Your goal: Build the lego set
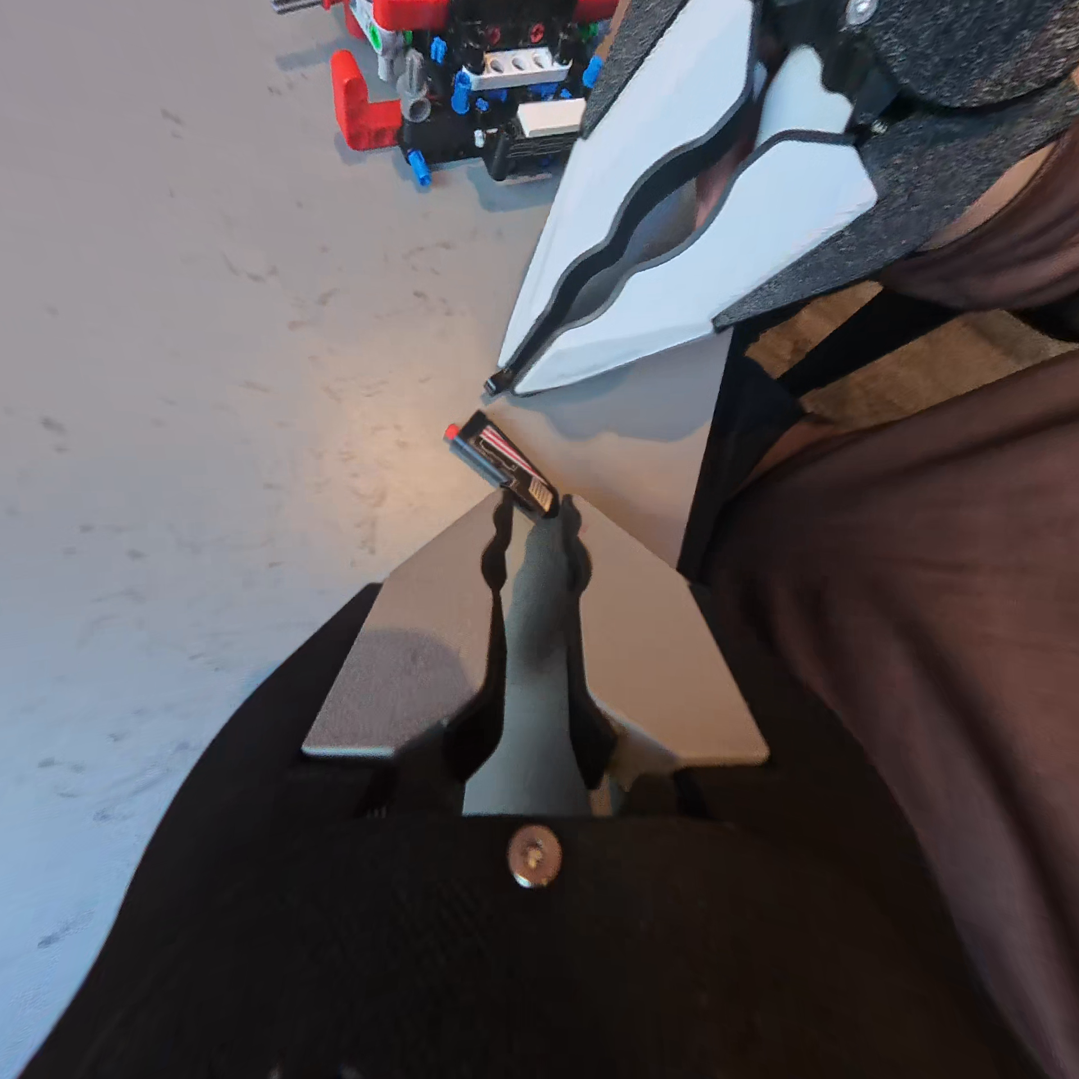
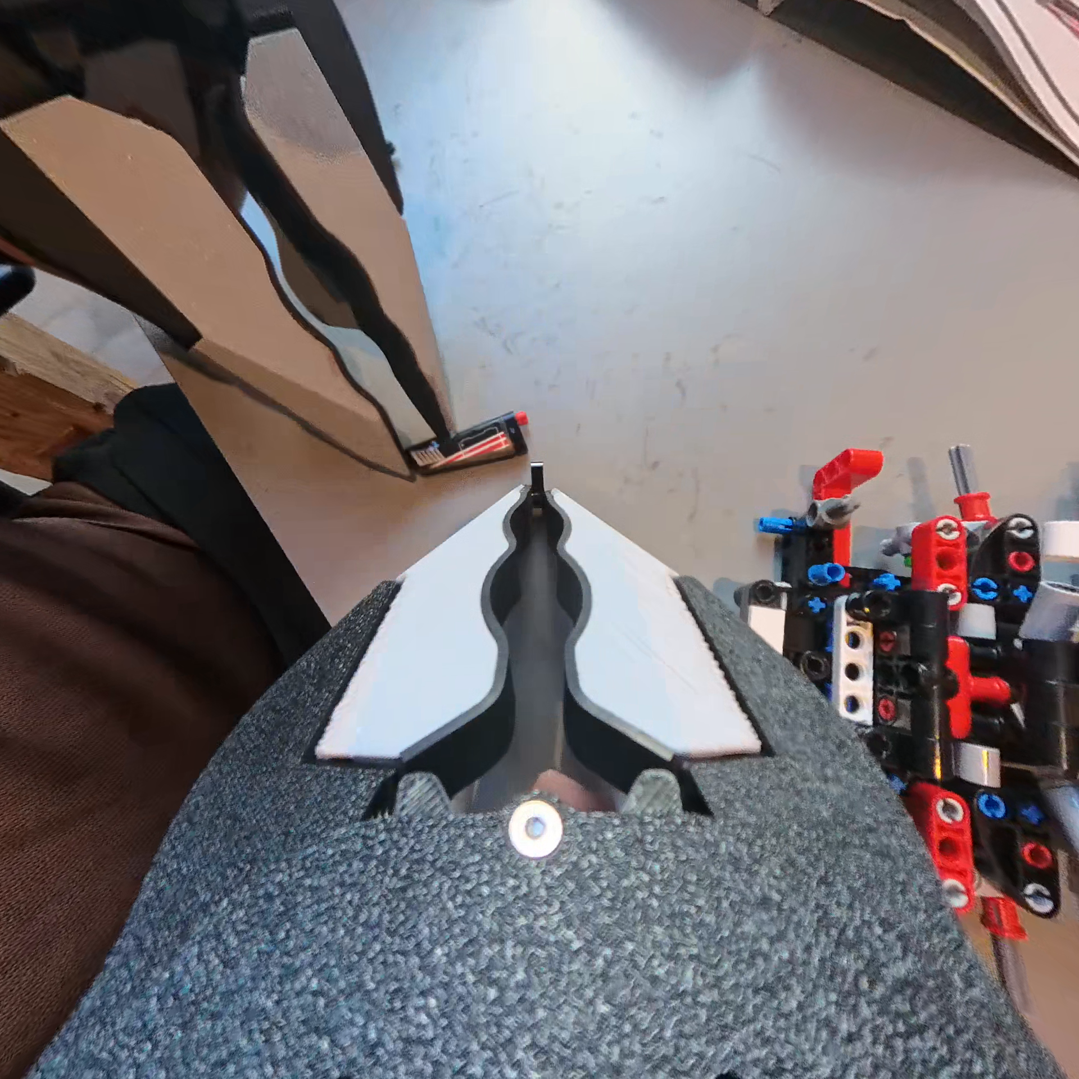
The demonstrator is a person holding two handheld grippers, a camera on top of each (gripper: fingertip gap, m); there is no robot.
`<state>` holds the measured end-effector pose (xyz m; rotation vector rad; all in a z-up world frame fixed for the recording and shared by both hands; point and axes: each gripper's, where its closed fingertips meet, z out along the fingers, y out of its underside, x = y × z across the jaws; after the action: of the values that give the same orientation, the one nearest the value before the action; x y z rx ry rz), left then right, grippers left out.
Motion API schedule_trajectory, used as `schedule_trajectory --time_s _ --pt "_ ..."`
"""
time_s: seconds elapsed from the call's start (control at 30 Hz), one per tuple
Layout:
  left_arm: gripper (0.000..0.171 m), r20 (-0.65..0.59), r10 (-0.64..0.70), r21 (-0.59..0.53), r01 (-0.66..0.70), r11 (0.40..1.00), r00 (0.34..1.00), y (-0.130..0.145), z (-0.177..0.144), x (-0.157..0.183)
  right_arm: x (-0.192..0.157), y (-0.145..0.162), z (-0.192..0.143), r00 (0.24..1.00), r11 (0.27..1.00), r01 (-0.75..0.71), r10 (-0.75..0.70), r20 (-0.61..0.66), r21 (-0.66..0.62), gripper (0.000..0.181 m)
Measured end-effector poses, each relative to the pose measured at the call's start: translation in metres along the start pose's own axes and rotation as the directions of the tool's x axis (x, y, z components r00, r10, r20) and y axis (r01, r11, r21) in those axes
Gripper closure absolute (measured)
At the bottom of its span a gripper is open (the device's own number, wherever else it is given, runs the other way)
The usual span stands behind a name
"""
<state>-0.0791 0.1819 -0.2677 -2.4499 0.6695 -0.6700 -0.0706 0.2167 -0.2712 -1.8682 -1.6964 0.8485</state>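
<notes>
No legible text or numbers anywhere.

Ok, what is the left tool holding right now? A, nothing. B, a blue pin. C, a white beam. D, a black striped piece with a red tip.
D: the left tool pinches one end of the black striped piece, its red tip pointing away.

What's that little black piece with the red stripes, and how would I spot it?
Start at the big half-built model of black, red and blue parts on the pale table. Apart from it, the left gripper pinches one end of a small black piece. Red-and-white stripes and a red tip set it apart from the tiny plain black part in the right gripper.
</notes>
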Motion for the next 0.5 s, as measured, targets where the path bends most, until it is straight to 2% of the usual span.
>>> schedule_trajectory --time_s 0.13,0.23,0.33,0.43,0.5 --pt "0.16 0.005 -0.03 0.047 0.03 0.998 1.0 -0.004 0.003 -0.002 0.0 -0.001 0.001 1.0 1.0 -0.007 0.007 0.014 0.001 0.177" --pt "0.142 0.035 -0.058 0.08 0.055 0.995 0.998 -0.01 0.002 -0.006 0.001 -0.001 0.001 1.0 1.0 -0.015 0.015 0.017 0.002 0.177" --pt "0.138 0.083 -0.064 0.083 0.057 0.995 0.995 -0.013 0.002 -0.011 0.003 -0.001 0.001 1.0 1.0 -0.019 0.019 0.013 0.004 0.177" --pt "0.14 0.061 -0.083 0.088 0.077 0.993 0.995 -0.017 0.006 -0.009 0.004 -0.001 0.001 1.0 1.0 -0.018 0.018 0.011 0.004 0.177" --pt "0.148 0.06 -0.079 0.078 0.074 0.994 0.995 -0.018 0.008 -0.01 0.004 -0.001 0.001 1.0 1.0 -0.014 0.014 0.005 0.006 0.177"
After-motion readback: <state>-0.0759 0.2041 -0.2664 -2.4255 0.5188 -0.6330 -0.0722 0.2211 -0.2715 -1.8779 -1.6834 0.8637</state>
